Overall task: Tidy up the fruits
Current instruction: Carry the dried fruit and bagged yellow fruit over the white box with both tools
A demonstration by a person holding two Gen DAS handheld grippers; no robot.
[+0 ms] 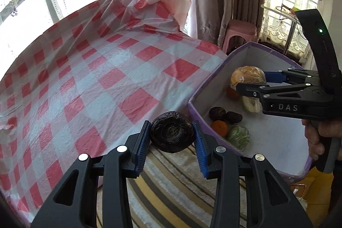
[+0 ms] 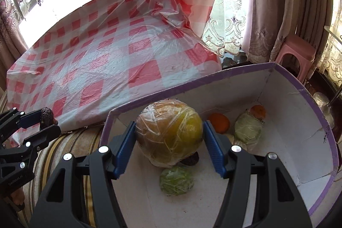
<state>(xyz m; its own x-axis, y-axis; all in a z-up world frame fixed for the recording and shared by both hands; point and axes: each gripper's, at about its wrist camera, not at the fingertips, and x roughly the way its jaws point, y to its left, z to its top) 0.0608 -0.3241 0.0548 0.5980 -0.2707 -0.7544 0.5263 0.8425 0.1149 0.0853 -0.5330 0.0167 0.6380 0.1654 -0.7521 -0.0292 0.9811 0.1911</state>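
My left gripper (image 1: 172, 134) is shut on a dark wrinkled fruit (image 1: 172, 131), held just left of the purple-rimmed box (image 1: 193, 99) over the striped cloth. In the right wrist view the same left gripper (image 2: 46, 121) and dark fruit (image 2: 47, 115) show at the left edge. My right gripper (image 2: 170, 136) is shut on a large yellow-orange fruit wrapped in film (image 2: 170, 134), held inside the box (image 2: 171, 87). On the box floor lie green wrapped fruits (image 2: 176, 181) (image 2: 248, 128), oranges (image 2: 219, 122), and a dark fruit (image 2: 190, 160) partly hidden under the held one.
A table under a red-and-white checked plastic cover (image 1: 96, 78) fills the left and back. Striped cloth (image 1: 171, 185) lies under the grippers. A pink stool (image 2: 297, 55) and curtains stand behind the box. A hand (image 1: 318, 138) holds the right gripper's handle.
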